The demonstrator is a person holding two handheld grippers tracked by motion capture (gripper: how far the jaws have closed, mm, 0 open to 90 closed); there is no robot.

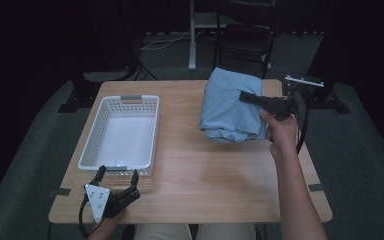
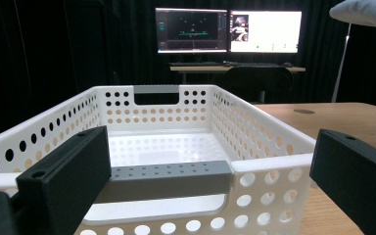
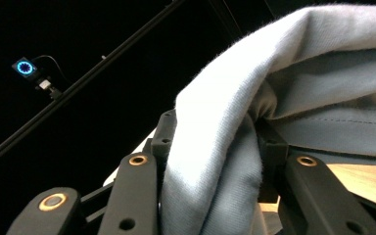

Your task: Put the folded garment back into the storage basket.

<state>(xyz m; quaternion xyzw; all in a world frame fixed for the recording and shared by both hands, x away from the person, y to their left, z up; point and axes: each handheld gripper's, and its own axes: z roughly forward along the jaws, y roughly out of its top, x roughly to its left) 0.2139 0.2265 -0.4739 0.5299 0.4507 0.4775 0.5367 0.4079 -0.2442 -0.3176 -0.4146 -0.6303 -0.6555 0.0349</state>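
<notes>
We had the right hand-held gripper (image 1: pixel 250 98) clamped on the blue cloth (image 1: pixel 230 107), lifted near the table's (image 1: pixel 205 170) far right corner, apparently clear of the wood. Our left hand-held gripper (image 1: pixel 117 176) sat wide open, holding nothing, by the white basket (image 1: pixel 150 107) at the near left edge.

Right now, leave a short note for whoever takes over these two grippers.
Right gripper: jaws shut on the folded light blue cloth, which is held up above the far right part of the table.
Left gripper: jaws open, holding nothing, just outside the near wall of the white basket.
Done: cloth folded and gripped.
Left, as it looks: carry the cloth over, lower it into the basket, which has nothing in it yet, and let go.
</notes>
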